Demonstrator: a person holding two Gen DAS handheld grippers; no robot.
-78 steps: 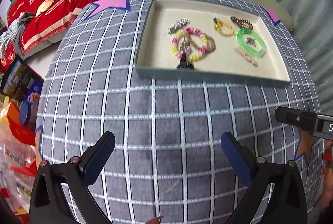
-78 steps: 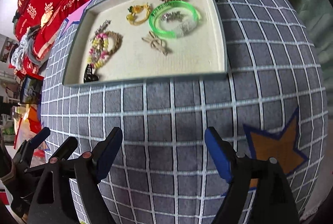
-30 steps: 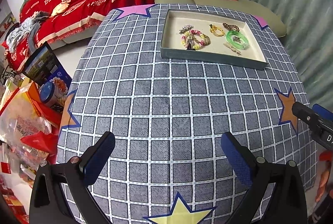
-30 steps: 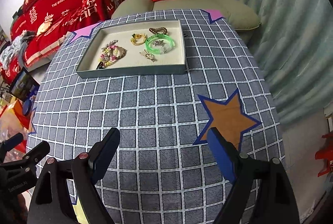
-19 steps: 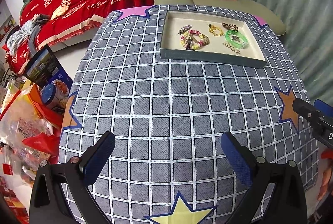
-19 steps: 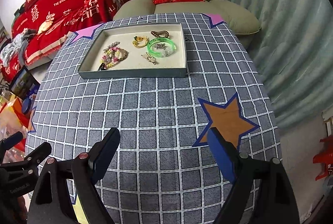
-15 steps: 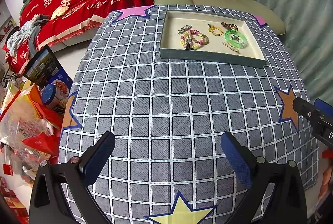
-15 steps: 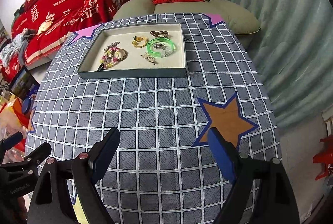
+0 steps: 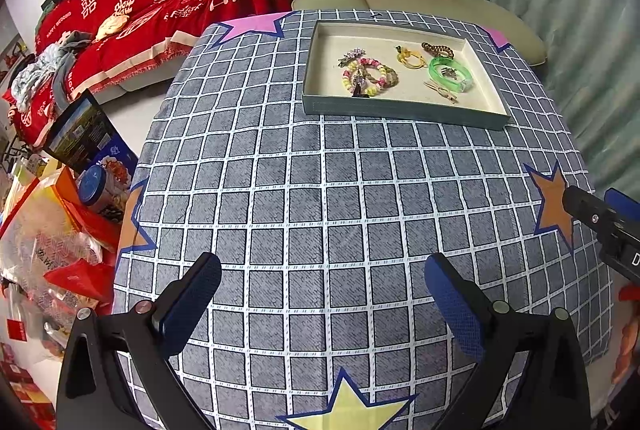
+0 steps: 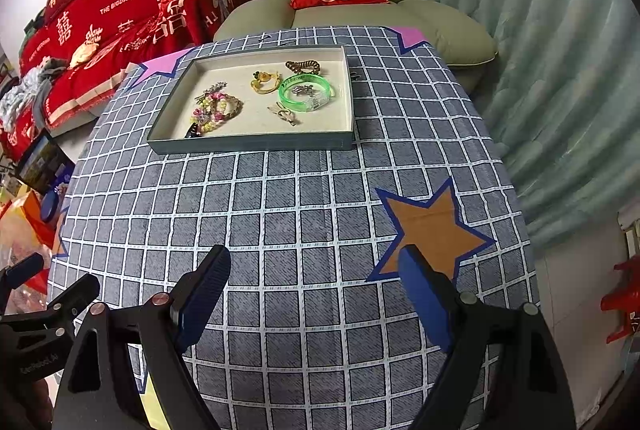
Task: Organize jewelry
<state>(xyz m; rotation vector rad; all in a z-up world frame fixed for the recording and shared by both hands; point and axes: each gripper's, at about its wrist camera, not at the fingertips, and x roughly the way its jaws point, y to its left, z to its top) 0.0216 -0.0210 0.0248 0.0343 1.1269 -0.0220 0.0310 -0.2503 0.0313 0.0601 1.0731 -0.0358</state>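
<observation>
Two empty, wide-open tools (image 9: 322,294) (image 10: 314,290) well short of jewelry tray (image 9: 404,108).

The right hand-held gripper (image 10: 314,294) hangs over the near part of the counter (image 10: 300,198), its blue-padded jaws wide apart with nothing between them. The counter carries a grey checked cloth with an orange star (image 10: 430,230) just beyond the right finger. At the far side sits a shallow tray (image 10: 256,144) holding a green bangle (image 10: 306,92), a yellow bracelet (image 10: 264,82), a brown beaded bracelet (image 10: 302,65), a pink-and-yellow beaded bracelet (image 10: 216,110) and a small hair clip (image 10: 286,114). The left hand-held gripper (image 10: 44,290) shows at the lower left edge.
</observation>
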